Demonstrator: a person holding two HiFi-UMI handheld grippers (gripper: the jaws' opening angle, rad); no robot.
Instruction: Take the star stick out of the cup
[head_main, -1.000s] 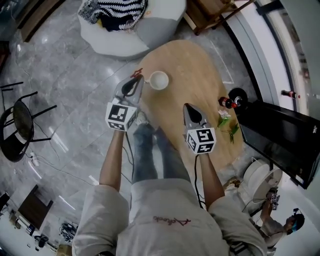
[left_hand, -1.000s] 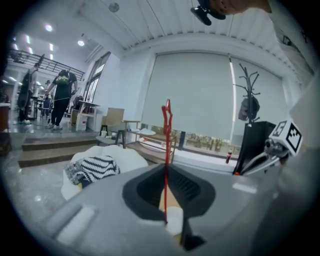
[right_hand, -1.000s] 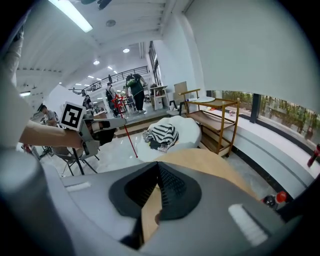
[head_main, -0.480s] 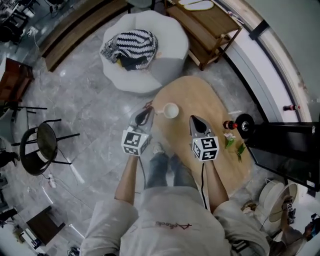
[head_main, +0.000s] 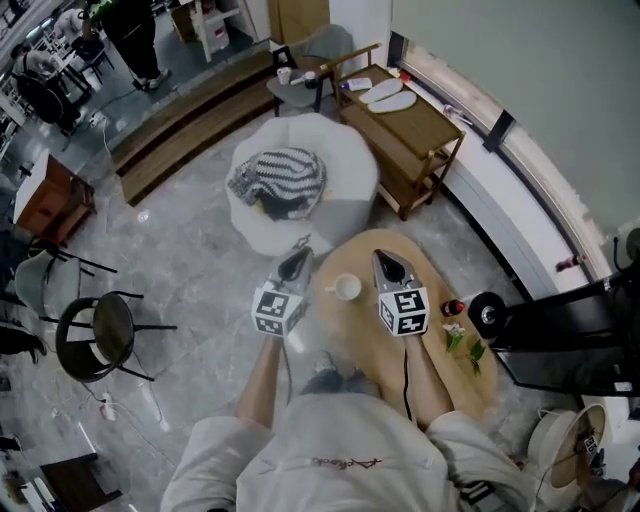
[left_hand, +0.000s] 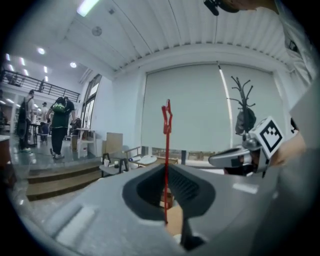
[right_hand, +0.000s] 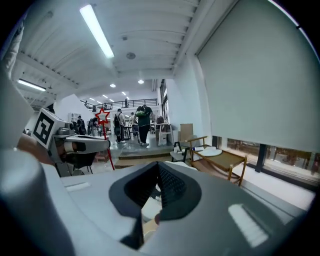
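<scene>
The left tongs (left_hand: 167, 172) clamp an upright red star stick (left_hand: 166, 131).

The star stick (left_hand: 165, 145) is a thin red rod topped with 1 small star drawn as a red outline. It stands almost upright, star end up, with its lower shaft pinched between the closed jaws of the left gripper (left_hand: 169, 172) and its star well above them. It is out of the cup (head_main: 347, 288) and off to that cup's left in the head view. The cup is small and white with 1 handle, and stands upright near the edge of the light wooden table (head_main: 345, 255), its handle turned towards the stick.
</scene>
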